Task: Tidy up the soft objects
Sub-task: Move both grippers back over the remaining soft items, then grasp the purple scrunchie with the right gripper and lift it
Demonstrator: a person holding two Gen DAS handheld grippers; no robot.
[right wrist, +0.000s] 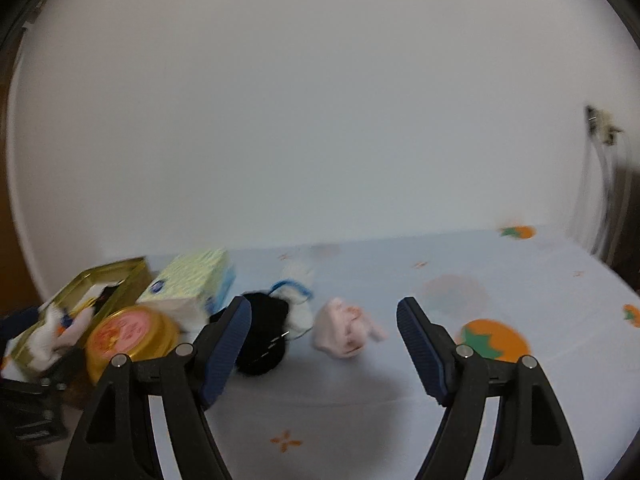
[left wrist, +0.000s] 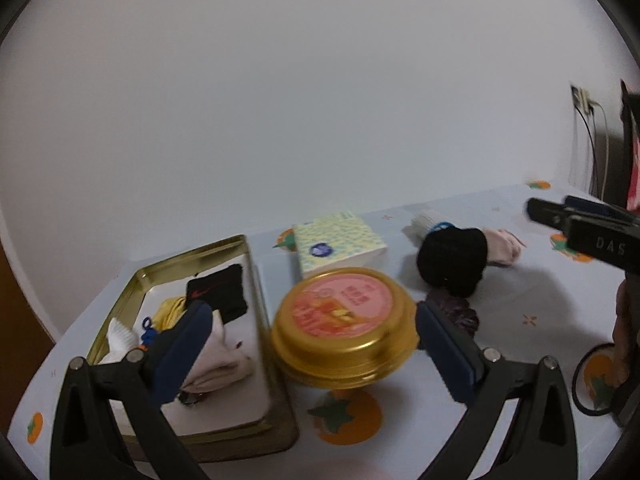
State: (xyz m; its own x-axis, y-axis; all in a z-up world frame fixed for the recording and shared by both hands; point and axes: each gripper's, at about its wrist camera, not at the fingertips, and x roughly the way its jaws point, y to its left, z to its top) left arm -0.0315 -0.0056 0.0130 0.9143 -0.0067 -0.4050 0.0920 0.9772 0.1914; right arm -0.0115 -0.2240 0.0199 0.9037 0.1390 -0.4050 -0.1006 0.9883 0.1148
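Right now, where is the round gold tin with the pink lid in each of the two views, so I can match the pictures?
Left wrist view: the round gold tin sits at lower centre, just right of the rectangular gold tray.
Right wrist view: the round gold tin is at lower left, before the tray.
Shared landmark: the tissue pack lies just behind the tin in both.
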